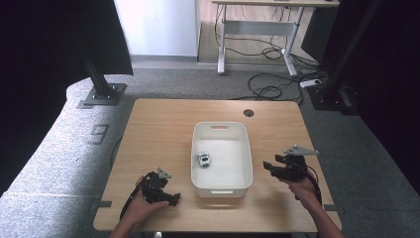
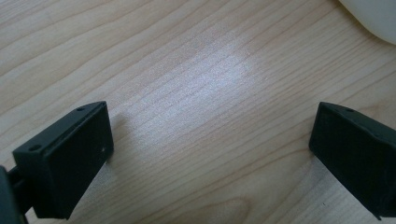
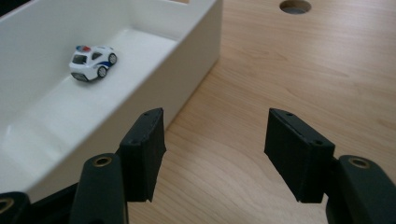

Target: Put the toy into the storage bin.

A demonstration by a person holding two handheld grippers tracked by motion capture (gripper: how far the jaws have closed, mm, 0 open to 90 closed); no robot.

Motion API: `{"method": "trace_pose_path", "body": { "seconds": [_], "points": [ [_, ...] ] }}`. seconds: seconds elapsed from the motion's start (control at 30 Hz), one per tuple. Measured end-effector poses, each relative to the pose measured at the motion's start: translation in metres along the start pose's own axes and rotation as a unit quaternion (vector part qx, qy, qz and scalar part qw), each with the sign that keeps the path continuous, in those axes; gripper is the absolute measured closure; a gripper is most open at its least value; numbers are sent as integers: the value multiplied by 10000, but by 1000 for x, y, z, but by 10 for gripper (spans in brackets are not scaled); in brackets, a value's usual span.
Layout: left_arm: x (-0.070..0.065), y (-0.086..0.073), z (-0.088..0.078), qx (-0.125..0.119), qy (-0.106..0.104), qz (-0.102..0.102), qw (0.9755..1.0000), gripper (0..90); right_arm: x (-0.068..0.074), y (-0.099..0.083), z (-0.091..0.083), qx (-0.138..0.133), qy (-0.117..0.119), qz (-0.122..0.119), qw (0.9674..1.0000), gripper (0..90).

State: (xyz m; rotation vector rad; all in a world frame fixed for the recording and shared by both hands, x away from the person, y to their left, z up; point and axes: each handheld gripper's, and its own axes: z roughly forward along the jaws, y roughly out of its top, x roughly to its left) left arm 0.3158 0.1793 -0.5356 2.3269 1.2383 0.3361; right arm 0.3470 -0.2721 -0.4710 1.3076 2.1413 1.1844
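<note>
Nearest me, my left gripper [image 1: 174, 199] sits low over the light wooden table [image 1: 158, 129] with its jaws spread wide on nothing. I see my right gripper [image 1: 268, 165] likewise gaping and empty, just beside the white rectangular plastic bin [image 1: 245, 139]. Inside the bin, near its left wall, rests a small white toy police car [image 1: 204, 159].

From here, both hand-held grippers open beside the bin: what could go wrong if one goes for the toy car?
1. The toy car sits close to the white bin's left wall, so a jaw may hit that wall before closing.
2. It has wheels, so a nudge could roll it away.
3. The right hand-held gripper is low beside the bin's outer wall; swinging inward without lifting would likely shove the bin across the table.
</note>
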Motion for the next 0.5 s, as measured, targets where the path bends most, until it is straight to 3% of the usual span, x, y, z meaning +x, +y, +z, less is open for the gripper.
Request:
{"method": "trace_pose_path", "body": {
  "seconds": [0.23,0.5],
  "points": [
    [0,0,0,-2,8,-9,10000,0,-16,-28,-4,27,-72,193,9998,374],
    [0,0,0,-6,6,-4,10000,0,-24,-34,-3,73,-121,270,9995,347]
  ]
}}
